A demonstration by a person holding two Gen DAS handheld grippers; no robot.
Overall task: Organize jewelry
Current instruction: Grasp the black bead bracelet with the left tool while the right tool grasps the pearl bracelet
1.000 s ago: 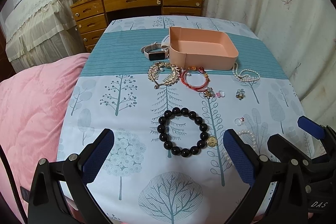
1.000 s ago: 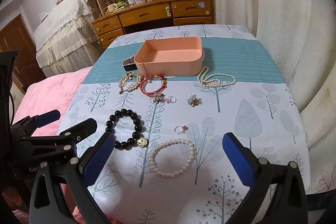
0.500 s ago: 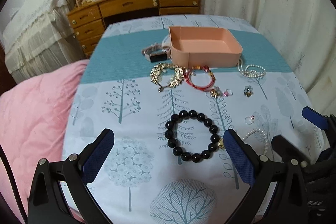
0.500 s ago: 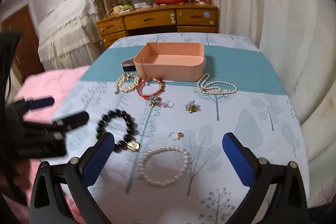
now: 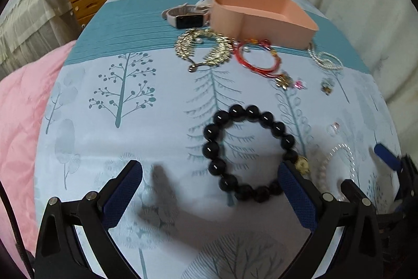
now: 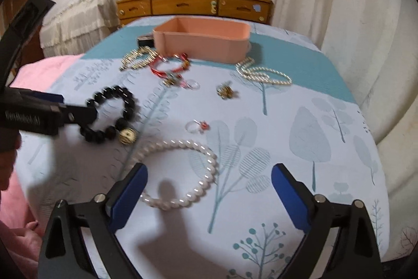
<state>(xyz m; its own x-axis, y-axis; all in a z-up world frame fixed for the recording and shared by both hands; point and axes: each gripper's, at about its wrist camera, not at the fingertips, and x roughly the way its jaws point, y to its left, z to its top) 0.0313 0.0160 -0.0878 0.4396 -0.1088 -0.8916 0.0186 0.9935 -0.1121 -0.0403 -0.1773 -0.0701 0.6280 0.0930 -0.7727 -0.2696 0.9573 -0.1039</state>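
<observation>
Jewelry is lying loose on the tree-print tablecloth (image 5: pixel 109 137), none of it in the pink box (image 5: pixel 261 15) at the far end yet: the black bead bracelet (image 5: pixel 248 153) is sitting partly between the spread jaws of the left gripper (image 5: pixel 209 190), and the white pearl bracelet (image 6: pixel 180 171) partly between the wide-open, empty jaws of the right gripper (image 6: pixel 209 190). The step in hand looks like reaching for the first pickups (gold chain, red bracelet and pearl necklace (image 6: pixel 263 72) are waiting near the box). Next, each gripper is probably needing to drop lower and close on one side of its ring.
</observation>
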